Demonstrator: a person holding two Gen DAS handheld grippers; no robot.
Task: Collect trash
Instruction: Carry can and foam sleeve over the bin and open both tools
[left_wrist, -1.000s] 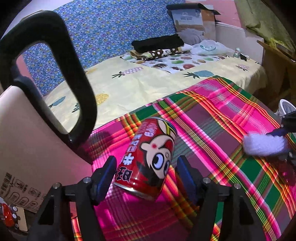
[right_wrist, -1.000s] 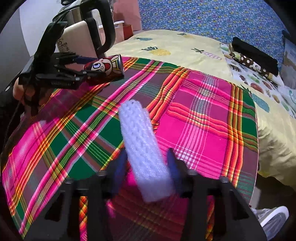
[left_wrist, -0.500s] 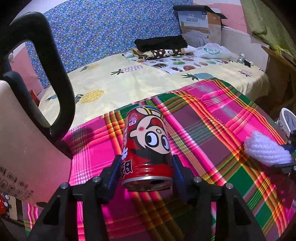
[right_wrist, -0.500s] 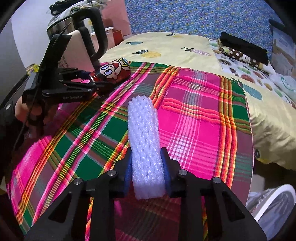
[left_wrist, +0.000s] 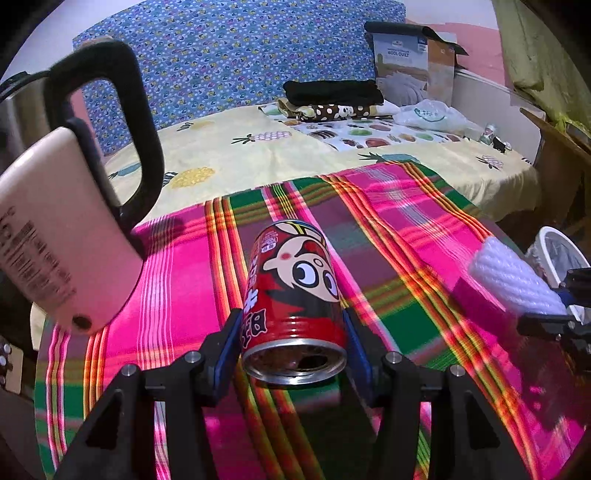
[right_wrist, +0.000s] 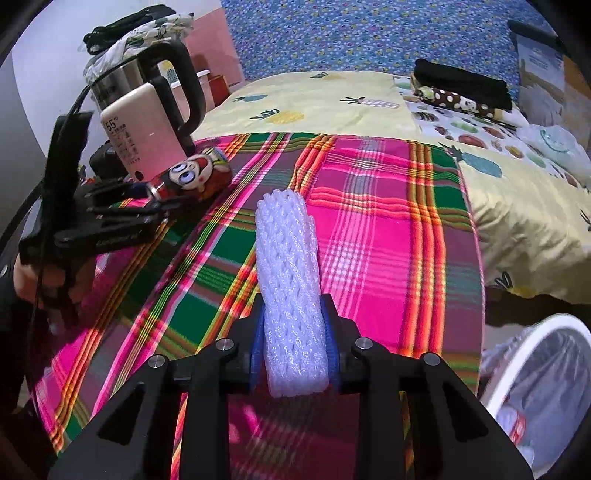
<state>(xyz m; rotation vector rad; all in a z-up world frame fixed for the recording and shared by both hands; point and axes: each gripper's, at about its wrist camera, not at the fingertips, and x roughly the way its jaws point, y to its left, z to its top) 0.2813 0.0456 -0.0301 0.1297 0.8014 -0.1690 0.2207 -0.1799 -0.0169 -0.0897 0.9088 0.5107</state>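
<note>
over the pink and green plaid tablecloth (left_wrist: 184, 280), a red cartoon drink can (left_wrist: 293, 295) is clamped lengthwise by the left gripper (left_wrist: 293, 345), its opened top turned toward the camera. a white foam fruit net (right_wrist: 290, 291) is pinched by the closed right gripper (right_wrist: 293, 352). a white wastebasket (right_wrist: 543, 373) is seen beside the table, an electric kettle (right_wrist: 147, 110) at its far left.

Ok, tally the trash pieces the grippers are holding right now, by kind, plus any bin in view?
Red drink can, clamped in the left gripper: 1
White foam net sleeve, clamped in the right gripper: 1
White-rimmed bin, beside the table: 1
Total: 2 trash pieces, 1 bin
</note>
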